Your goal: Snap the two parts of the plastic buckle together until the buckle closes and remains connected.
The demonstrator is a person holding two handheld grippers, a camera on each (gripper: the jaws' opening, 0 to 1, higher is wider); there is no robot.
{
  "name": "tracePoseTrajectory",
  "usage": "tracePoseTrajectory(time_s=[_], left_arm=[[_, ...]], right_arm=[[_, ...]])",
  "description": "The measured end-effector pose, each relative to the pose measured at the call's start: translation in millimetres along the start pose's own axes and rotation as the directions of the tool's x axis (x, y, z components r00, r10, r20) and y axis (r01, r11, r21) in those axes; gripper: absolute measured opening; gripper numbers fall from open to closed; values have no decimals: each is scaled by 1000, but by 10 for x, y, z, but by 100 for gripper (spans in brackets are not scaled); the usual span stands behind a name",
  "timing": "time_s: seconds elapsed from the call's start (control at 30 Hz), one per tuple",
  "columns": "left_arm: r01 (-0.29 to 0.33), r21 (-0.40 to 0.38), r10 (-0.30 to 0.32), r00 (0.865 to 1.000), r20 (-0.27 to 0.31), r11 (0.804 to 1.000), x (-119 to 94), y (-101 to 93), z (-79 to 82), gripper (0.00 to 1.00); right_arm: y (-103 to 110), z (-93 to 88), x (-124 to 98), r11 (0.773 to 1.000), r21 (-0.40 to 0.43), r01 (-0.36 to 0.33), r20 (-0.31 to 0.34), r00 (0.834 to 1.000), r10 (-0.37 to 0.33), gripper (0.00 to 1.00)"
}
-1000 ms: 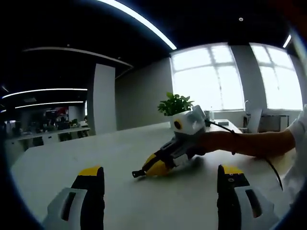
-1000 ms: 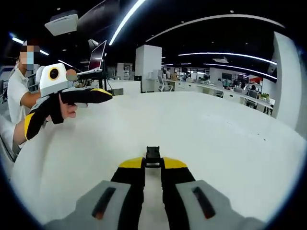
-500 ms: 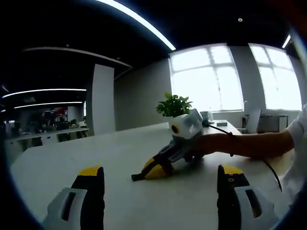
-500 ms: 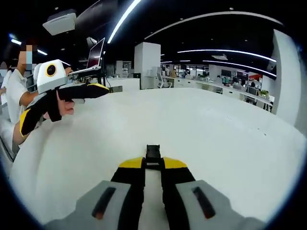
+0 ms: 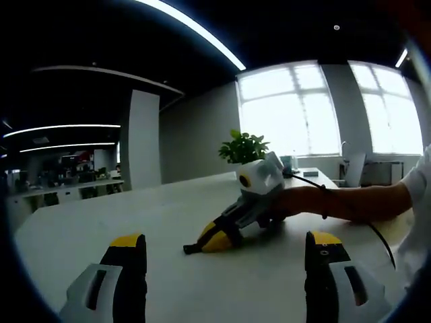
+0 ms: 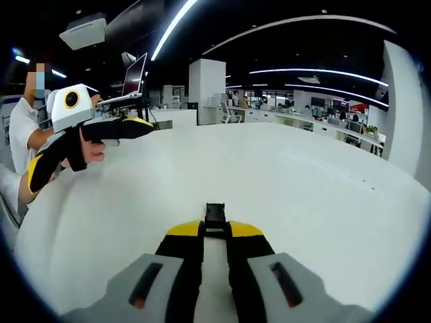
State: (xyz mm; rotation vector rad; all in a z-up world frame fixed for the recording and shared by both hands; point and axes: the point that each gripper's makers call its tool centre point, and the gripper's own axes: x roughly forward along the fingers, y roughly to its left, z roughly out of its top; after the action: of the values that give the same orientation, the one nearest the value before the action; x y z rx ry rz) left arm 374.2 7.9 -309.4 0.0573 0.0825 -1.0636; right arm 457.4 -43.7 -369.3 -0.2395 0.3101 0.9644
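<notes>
Black buckle part (image 6: 215, 219) sits pinched between the right gripper's (image 6: 215, 230) closed yellow-tipped jaws, low over the white table (image 6: 283, 182). Seen from the left gripper view, that gripper (image 5: 210, 240) touches down on the tabletop. The left gripper (image 5: 227, 245) has its jaws spread wide, holding nothing. Farther off stands a potted plant (image 5: 243, 147)

One black plastic buckle part (image 6: 215, 217) sticks out forward from between the yellow-tipped jaws of the right gripper (image 6: 215, 232), which are closed tight on its rear end. It sits low, just above the white table (image 6: 289, 182). In the left gripper view the same small dark piece (image 5: 191, 248) juts from that gripper's tip, close to the tabletop; its finer shape is too small to tell.
</notes>
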Motion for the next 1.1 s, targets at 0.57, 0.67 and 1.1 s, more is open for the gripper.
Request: tracePoseTrajectory(time_s=[0.57, 0.67, 1.1], left_arm=[[-4, -7, 4, 1000, -6, 1000, -5, 24, -16, 100], [-3, -10, 3, 1000, -7, 1000, -3, 21, -19, 100], [-10, -41, 10, 1000, -17, 999, -26, 46, -47, 100]], right_arm=[[-91, 48, 35, 999, -23, 43, 18, 999, -43, 84], [-106, 101, 28, 997, -18, 73, 55, 996, -72, 99], [-89, 145, -62, 994, 31, 107, 75, 991, -109, 100]])
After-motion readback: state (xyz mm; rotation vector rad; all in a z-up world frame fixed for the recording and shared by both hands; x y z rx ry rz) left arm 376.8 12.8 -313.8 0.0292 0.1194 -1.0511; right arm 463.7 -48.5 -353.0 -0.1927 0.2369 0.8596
